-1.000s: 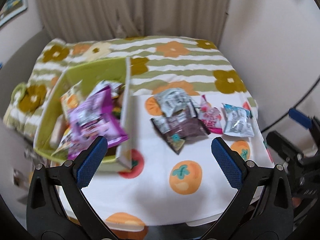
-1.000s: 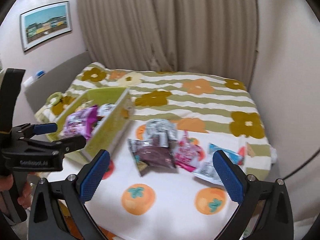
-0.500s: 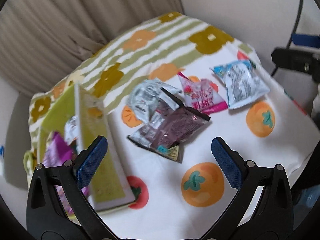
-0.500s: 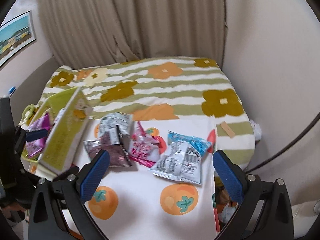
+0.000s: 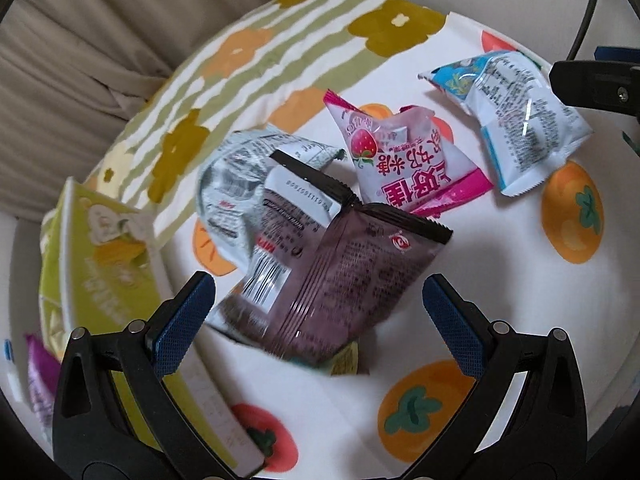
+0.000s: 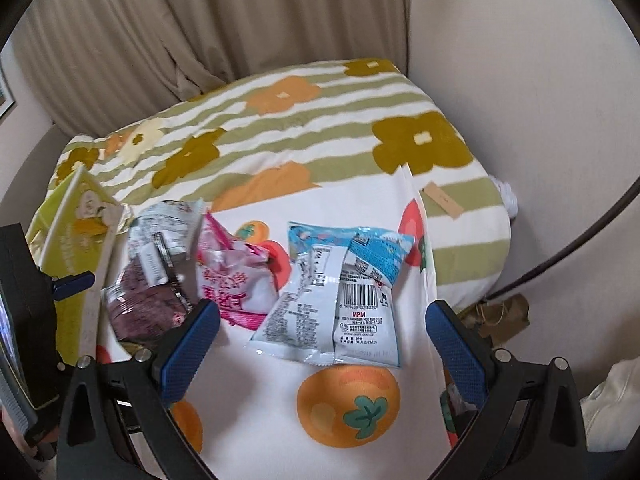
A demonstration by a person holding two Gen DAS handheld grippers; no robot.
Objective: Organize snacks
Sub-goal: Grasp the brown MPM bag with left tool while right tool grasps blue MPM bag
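Several snack packets lie on the persimmon-print cloth: a brown packet, a grey-white packet behind it, a pink strawberry packet and a blue-white packet. My left gripper is open, low over the brown packet. My right gripper is open, just in front of the blue-white packet. The pink packet and the brown packet lie to its left. A green box stands at the left with a purple packet in it.
A striped floral blanket covers the far half of the surface. Curtains and a wall stand behind. The box also shows in the right wrist view. The left gripper's body is at the left edge there. A cable runs down the right.
Both grippers have moved forward and down toward the packets, which now look much larger. The left one swung right, from over the green box to the brown packet. Both stayed open.
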